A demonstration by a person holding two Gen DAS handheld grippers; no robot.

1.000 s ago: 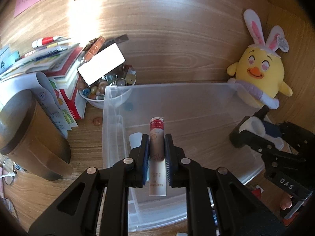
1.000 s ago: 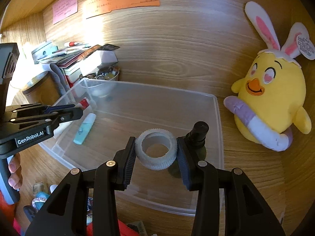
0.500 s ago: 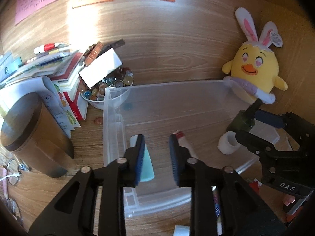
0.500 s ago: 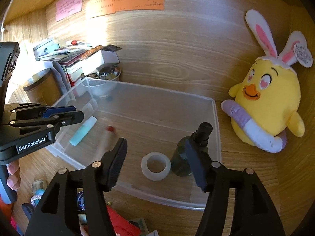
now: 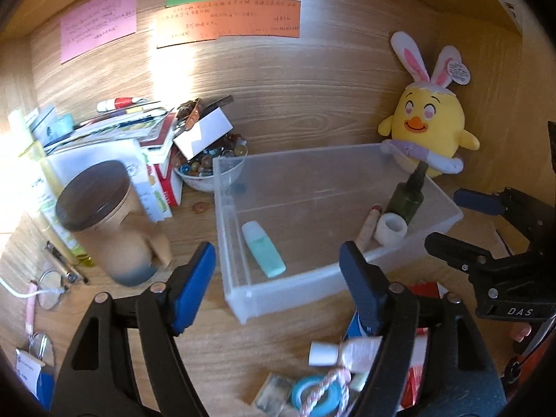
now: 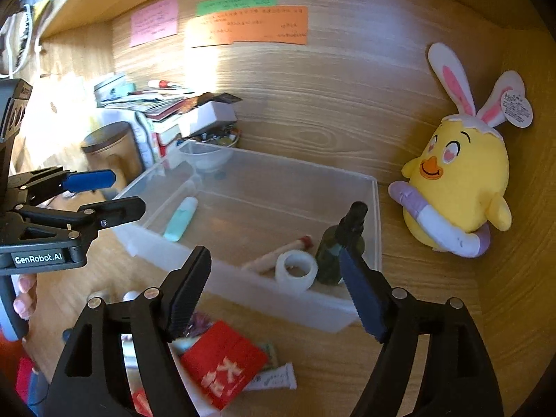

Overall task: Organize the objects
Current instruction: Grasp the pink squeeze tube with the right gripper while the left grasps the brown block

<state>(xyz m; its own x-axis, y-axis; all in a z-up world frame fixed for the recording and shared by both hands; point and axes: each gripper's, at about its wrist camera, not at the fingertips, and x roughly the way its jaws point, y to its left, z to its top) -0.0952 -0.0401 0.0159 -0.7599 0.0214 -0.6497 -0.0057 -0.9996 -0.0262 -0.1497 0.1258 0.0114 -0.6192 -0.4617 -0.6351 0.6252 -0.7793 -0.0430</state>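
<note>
A clear plastic bin (image 5: 288,292) (image 6: 377,215) sits on the wooden desk. Inside it lie a teal tube (image 5: 263,248) (image 6: 180,219), a beige tube with a red cap (image 5: 368,224) (image 6: 278,255) and a white tape roll (image 5: 391,229) (image 6: 295,269), and a dark green bottle (image 5: 408,196) (image 6: 335,250) stands beside them. My left gripper (image 5: 276,248) (image 6: 127,191) hovers before the bin's near left corner, jaws opening, nothing between them. My right gripper (image 6: 274,255) (image 5: 446,217) hangs in front of the bin's right end, jaws opening and empty.
A yellow plush chick (image 5: 427,132) leans on the back wall right of the bin. A brown lidded jar (image 5: 107,222), a bowl of beads (image 5: 208,170) and stacked books crowd the left. Loose items lie in front: a red packet (image 6: 226,361), a white tube (image 5: 347,349), a blue tape roll (image 5: 312,392).
My left gripper let go of the beige tube and my right let go of the white roll; both now rest in the bin. Both grippers drew back and up, jaws spread wide.
</note>
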